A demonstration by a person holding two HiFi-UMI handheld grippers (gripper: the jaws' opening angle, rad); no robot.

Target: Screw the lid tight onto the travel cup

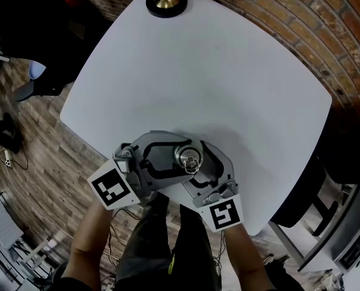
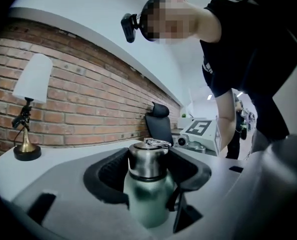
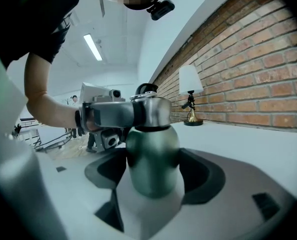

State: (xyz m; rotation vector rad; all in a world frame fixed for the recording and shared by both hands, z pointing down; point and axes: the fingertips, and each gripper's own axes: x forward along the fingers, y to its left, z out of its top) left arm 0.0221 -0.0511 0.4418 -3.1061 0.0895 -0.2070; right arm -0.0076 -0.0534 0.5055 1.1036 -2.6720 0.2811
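A travel cup stands near the front edge of the white table (image 1: 228, 71). It has a green body (image 3: 152, 159) and a steel lid (image 1: 190, 158) with a small ring handle on top. My left gripper (image 1: 179, 156) reaches in from the left, its dark pads pressed on both sides of the lid (image 2: 147, 160). The right gripper view shows that gripper's grey jaws wrapped round the lid (image 3: 151, 111). My right gripper (image 1: 198, 165) comes from the lower right and is shut on the green body (image 2: 146, 204), lower down. The cup is upright.
A lamp with a brass foot and black base (image 1: 166, 2) stands at the far edge of the table by the brick wall (image 1: 301, 17). A black office chair (image 2: 158, 121) is beyond the table. The person's legs are right at the near edge.
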